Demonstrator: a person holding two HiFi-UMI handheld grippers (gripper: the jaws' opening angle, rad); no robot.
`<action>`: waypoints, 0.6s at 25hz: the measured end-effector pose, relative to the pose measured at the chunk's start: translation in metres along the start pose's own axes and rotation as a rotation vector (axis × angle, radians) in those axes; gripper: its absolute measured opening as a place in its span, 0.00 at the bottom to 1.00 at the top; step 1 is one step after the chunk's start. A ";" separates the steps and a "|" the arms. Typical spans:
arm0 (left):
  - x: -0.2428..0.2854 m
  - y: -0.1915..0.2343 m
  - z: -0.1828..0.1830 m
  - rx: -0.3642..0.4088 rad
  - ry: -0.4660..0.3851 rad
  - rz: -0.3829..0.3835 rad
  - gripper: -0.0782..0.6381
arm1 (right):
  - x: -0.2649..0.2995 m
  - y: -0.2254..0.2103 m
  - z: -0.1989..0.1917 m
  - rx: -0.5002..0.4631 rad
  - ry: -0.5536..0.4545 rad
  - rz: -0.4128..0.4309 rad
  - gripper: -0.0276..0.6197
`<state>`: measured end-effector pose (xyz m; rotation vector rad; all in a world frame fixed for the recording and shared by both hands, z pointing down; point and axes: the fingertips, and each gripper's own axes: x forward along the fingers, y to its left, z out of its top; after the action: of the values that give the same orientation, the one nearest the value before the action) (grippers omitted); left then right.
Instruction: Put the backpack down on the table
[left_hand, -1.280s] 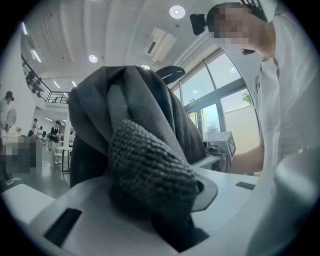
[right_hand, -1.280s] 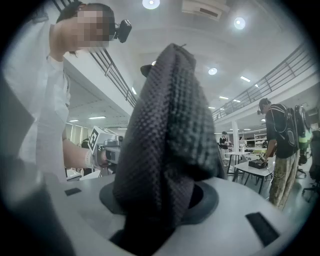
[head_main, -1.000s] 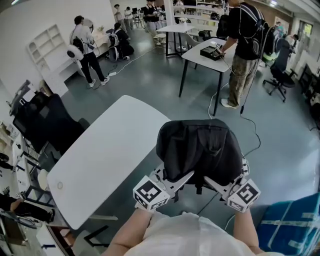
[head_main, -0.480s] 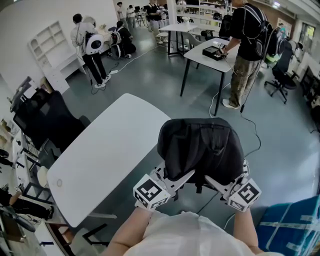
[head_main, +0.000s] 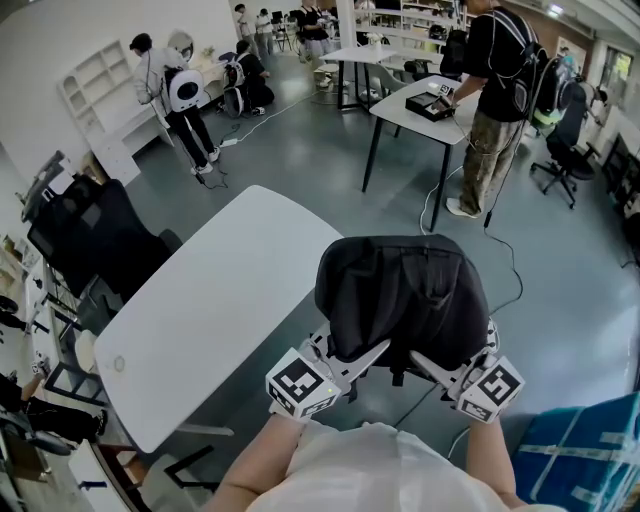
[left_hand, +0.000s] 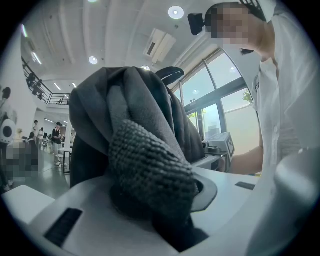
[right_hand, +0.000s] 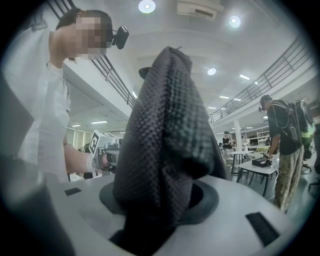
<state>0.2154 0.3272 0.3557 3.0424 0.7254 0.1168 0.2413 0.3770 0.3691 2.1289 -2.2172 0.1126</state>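
Black fabric backpack (head_main: 400, 295) held in the air
Left gripper (head_main: 358, 360) and right gripper (head_main: 438, 372) point level, side by side, each pinching a mesh strap (left_hand: 150, 170).

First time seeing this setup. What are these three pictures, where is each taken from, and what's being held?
No robot here: a person holds a two-jaw gripper in each hand. The head view looks down from their head at the left gripper, the right gripper and a white table. The other two views come from cameras on the grippers, looking along the jaws. Both grippers are clamped on a black backpack, held up beside the table, not yet on it.
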 end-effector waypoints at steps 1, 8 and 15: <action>0.000 0.000 0.000 -0.001 -0.001 0.001 0.29 | 0.000 0.000 0.000 0.001 0.001 0.001 0.35; -0.007 0.004 -0.002 -0.011 -0.004 0.009 0.29 | 0.007 0.004 0.000 0.004 0.008 0.014 0.35; -0.021 0.016 -0.003 -0.019 -0.010 0.034 0.29 | 0.025 0.009 0.002 0.002 0.012 0.041 0.35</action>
<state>0.2038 0.3037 0.3579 3.0357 0.6681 0.1080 0.2313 0.3526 0.3699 2.0794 -2.2557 0.1295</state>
